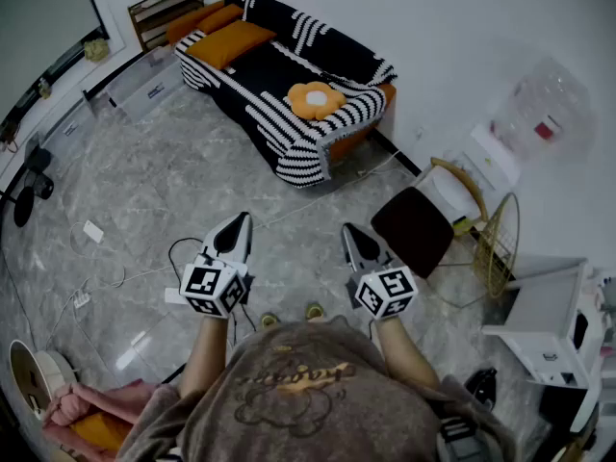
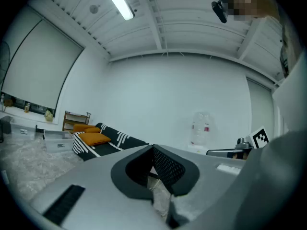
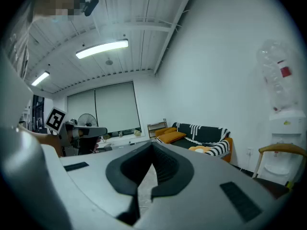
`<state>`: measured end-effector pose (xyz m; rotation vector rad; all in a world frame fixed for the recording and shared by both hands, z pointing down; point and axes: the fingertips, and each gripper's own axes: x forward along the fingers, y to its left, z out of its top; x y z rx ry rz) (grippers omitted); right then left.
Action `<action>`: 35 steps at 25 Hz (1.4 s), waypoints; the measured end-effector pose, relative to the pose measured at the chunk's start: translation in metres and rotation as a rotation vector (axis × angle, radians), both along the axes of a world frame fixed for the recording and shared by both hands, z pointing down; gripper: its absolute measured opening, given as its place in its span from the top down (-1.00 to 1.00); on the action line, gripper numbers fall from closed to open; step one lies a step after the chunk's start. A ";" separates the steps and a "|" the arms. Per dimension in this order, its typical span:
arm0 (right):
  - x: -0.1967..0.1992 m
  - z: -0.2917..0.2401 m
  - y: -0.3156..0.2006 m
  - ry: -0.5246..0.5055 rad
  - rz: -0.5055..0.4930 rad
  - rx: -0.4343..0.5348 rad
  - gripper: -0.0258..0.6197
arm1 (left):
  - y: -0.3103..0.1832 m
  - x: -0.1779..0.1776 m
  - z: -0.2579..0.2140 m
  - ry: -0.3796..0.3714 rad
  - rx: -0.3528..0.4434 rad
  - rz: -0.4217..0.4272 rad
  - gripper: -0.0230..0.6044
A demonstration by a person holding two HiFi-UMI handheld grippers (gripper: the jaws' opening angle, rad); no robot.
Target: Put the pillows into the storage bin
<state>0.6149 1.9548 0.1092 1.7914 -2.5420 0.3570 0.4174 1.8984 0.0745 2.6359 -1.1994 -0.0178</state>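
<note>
**Asker:** How were the fingers set?

**Describer:** Both pairs were pressed together with nothing between them. The left gripper and right gripper pointed forward, side by side above the floor.

**Asker:** Where were the pillows?

**Describer:** Well apart from the grippers, on a black-and-white striped sofa. A flower-shaped pillow lay at the near end and a flat orange pillow further along. They looked soft and light, and likely to sag. A pinch at a corner or edge seam seemed the best hold.

**Asker:** What else was around?

**Describer:** A clear storage bin stood near the sofa's far end. Cables trailed over the floor on the left. A dark chair stood on the right. The way to the sofa looked open.
</note>
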 end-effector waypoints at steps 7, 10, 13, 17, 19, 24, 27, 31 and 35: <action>-0.016 0.013 -0.019 0.012 0.036 0.021 0.95 | -0.014 -0.006 0.014 -0.022 0.020 0.058 0.93; -0.017 0.017 -0.034 0.002 0.050 0.028 0.95 | -0.030 -0.007 0.021 -0.024 0.014 0.072 0.93; -0.020 0.025 -0.053 0.002 0.059 0.012 0.94 | -0.048 -0.010 0.031 -0.024 -0.010 0.079 0.93; -0.012 0.041 -0.100 -0.007 0.083 -0.011 0.94 | -0.099 -0.006 0.043 -0.021 -0.023 0.077 0.93; -0.010 0.046 -0.132 -0.008 0.092 -0.022 0.94 | -0.133 -0.004 0.046 -0.015 -0.030 0.077 0.93; 0.018 0.040 -0.227 0.009 0.086 -0.032 0.94 | -0.227 0.025 0.035 -0.012 -0.026 0.087 0.93; 0.039 0.027 -0.289 0.011 0.080 -0.013 0.94 | -0.288 0.044 0.022 -0.019 -0.019 0.089 0.93; 0.074 0.009 -0.372 0.009 0.082 0.000 0.94 | -0.372 0.075 0.008 -0.014 -0.008 0.073 0.93; 0.107 0.011 -0.433 0.005 0.077 -0.003 0.94 | -0.433 0.105 0.004 -0.029 0.006 0.074 0.93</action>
